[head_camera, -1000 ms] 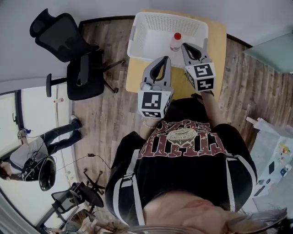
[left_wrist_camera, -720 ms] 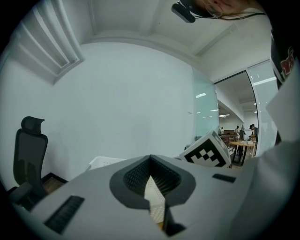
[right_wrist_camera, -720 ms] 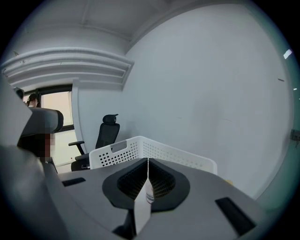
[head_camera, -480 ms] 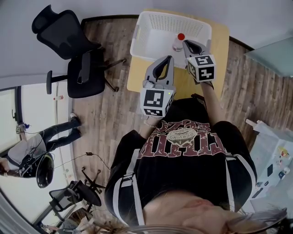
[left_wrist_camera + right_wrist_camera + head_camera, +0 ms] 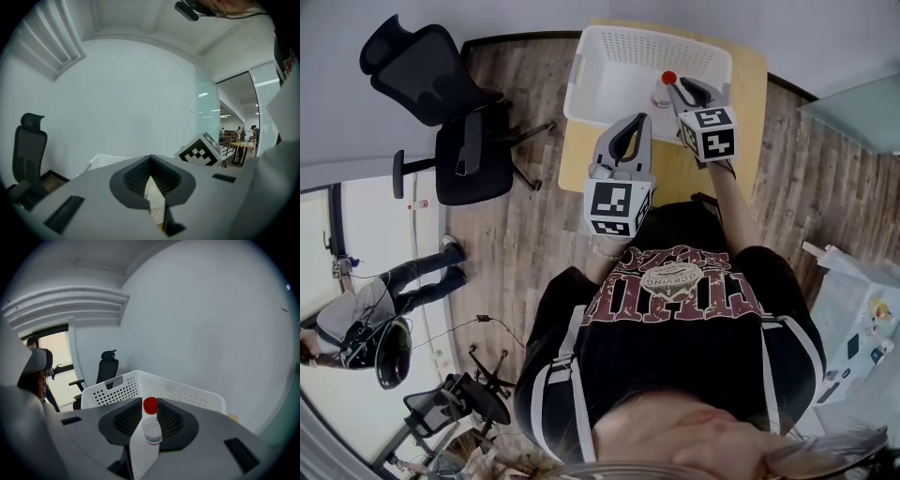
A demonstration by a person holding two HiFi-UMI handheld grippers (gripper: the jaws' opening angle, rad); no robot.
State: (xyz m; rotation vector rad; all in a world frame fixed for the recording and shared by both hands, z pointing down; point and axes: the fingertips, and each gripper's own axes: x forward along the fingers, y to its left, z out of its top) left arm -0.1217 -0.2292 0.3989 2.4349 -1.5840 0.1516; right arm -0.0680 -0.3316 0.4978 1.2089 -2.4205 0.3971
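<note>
Right, head view: the white basket [image 5: 581, 67] sits at the far end of the worktop [image 5: 750, 89], and the bottle [image 5: 662, 92], clear with a red cap, stands upright inside the basket near its near-right corner. The right tongs [image 5: 676, 87] reach over the basket's near rim, nose just beside the bottle. The left tongs [image 5: 641, 120] hang short of that rim, above the worktop and apart from the bottle. Left gripper view: jaws meet at the tips with only a thin slit below and nothing in it; the basket [image 5: 105, 161] shows beyond. Right gripper view: jaws parted, bottle [image 5: 151, 430] upright in the slot between them, cap about level with the tips. No squeeze visible, and I can't tell if the pads touch it. My read is a pre-grasp on the bottle with the right side, left idle. A grip from here calls for keeping the bottle centred, going low enough inside the basket to take the body rather than the cap, then closing square so it doesn't tip.
</note>
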